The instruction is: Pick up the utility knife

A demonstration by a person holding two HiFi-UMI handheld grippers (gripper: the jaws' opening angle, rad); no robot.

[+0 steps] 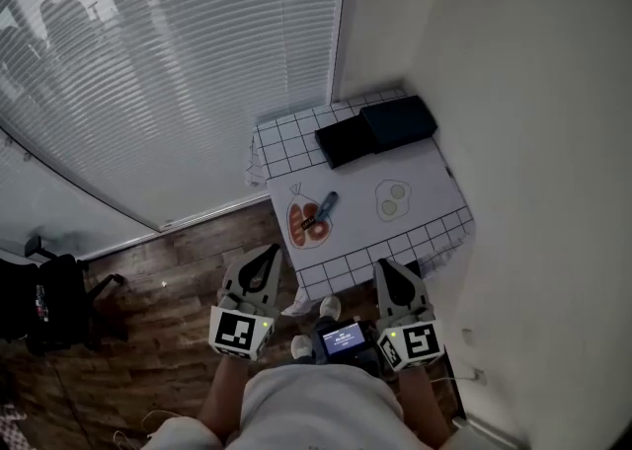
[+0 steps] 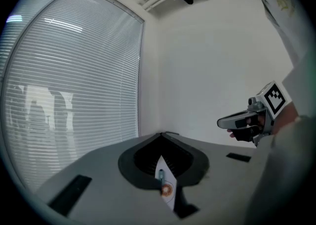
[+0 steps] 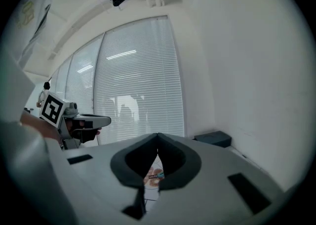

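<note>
Head view, largest first.

- Window blinds fill 9 to 12 o'clock. A plain white wall takes 1 to 5 o'clock. There is dark wooden floor at 8 o'clock.
- A small table stands dead ahead in the corner. Its cloth is white with a grid border.
- Two black boxes sit side by side at the table's 12 o'clock end.
- Left gripper is at 7 o'clock of the table and right gripper at 5 o'clock. Both are short of the near edge and touch nothing. My own views show each pair of jaws pressed together at the tips with nothing between them.
- A printed plate picture in red and orange is at the table's 8 o'clock. An egg drawing is at 3 o'clock of it, well apart.
- The utility knife lies flat, partly on the plate picture. It is slim, with a blue-grey body that looks darker at the lower end, and its long axis runs 1 to 7 o'clock. Blade detail is too small for me to read.
- In the left gripper view the knife shows as a teal sliver in the slot below the jaw tips.
- In the right gripper view the knife shows a dark strip with pale print and a teal end.
</note>
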